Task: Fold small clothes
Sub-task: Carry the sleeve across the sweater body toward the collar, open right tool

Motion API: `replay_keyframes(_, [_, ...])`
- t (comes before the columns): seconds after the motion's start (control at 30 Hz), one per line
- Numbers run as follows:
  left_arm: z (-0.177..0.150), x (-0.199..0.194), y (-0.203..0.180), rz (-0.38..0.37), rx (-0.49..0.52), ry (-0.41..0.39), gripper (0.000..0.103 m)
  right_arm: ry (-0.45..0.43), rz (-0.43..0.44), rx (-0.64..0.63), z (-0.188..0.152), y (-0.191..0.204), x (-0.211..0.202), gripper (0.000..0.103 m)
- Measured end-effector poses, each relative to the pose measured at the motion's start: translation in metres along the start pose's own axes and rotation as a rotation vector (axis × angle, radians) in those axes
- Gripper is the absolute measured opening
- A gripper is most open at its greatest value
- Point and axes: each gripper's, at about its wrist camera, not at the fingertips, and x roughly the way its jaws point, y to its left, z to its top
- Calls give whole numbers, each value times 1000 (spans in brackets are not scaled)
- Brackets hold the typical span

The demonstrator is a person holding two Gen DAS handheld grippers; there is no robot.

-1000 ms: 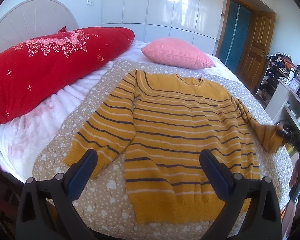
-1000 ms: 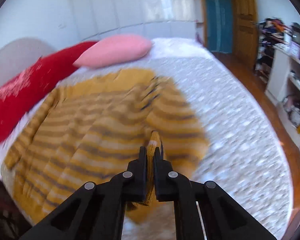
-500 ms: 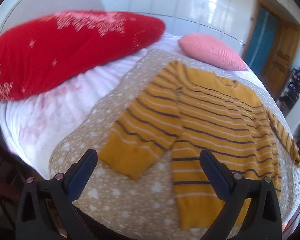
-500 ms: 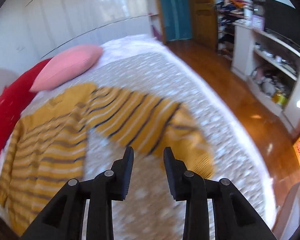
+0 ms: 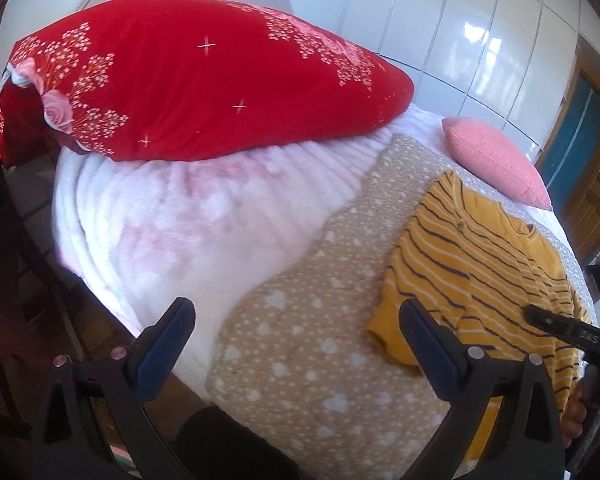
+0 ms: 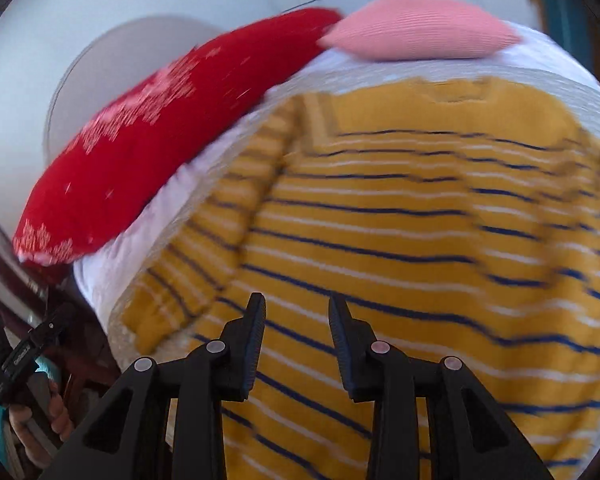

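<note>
Lying flat and face up on the beige heart-print quilt, the mustard striped sweater has its neckline toward the pink pillow. One sleeve lies alongside the body on the side nearest the red floral bolster, its cuff near the quilt's edge. The left hand-held gripper hovers over the quilt just beside that cuff, jaws spread wide and holding nothing. The right hand-held gripper hangs over the sweater's lower body, jaws parted with a moderate gap and empty; this view is motion-blurred. A fluffy white-pink blanket covers the bed between bolster and quilt.
</note>
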Motion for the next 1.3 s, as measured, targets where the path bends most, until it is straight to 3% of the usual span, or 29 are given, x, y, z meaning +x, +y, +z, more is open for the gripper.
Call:
replay_keyframes(0.17, [-3, -3, 29, 7, -20, -25, 102, 83, 70, -275, -4, 103, 73, 62])
replay_keyframes(0.23, [-3, -6, 41, 19, -21, -37, 102, 103, 18, -403, -20, 136, 94, 65])
replay_keyframes(0.3, [-4, -8, 52, 29, -24, -50, 102, 118, -137, -530, -31, 159, 120, 65])
replay_keyframes(0.33, [-4, -10, 59, 32, -30, -57, 102, 124, -138, -526, -30, 162, 127, 54])
replay_keyframes(0.37, [-4, -11, 64, 35, -36, -62, 102, 128, -118, -494, -26, 160, 128, 33])
replay_keyframes(0.4, [-5, -12, 69, 37, -43, -66, 102, 132, -113, -456, -19, 156, 128, 25])
replay_keyframes(0.43, [-5, -12, 75, 37, -52, -69, 102, 135, -101, -420, -9, 155, 129, 9])
replay_keyframes(0.57, [-4, -12, 83, 25, -79, -60, 102, 82, -67, -392, 31, 172, 127, 9])
replay_keyframes(0.63, [-3, -14, 82, 22, -77, -61, 102, 48, -6, -403, 53, 196, 126, 8])
replay_keyframes(0.8, [-1, -24, 73, 37, -48, -81, 102, -26, 76, -438, 85, 223, 95, 8])
replay_keyframes(0.87, [0, -24, 69, 36, -41, -80, 102, -56, 47, -425, 100, 205, 79, 8])
replay_keyframes(0.97, [2, -21, 57, 23, -24, -71, 102, -92, -49, -353, 121, 144, 53, 8])
replay_keyframes(1.13, [2, -11, 25, -33, 25, -42, 102, -129, -230, -115, 140, -11, -3, 8])
replay_keyframes(1.3, [1, 5, -13, -120, 63, 11, 102, -134, -409, 162, 135, -170, -46, 9])
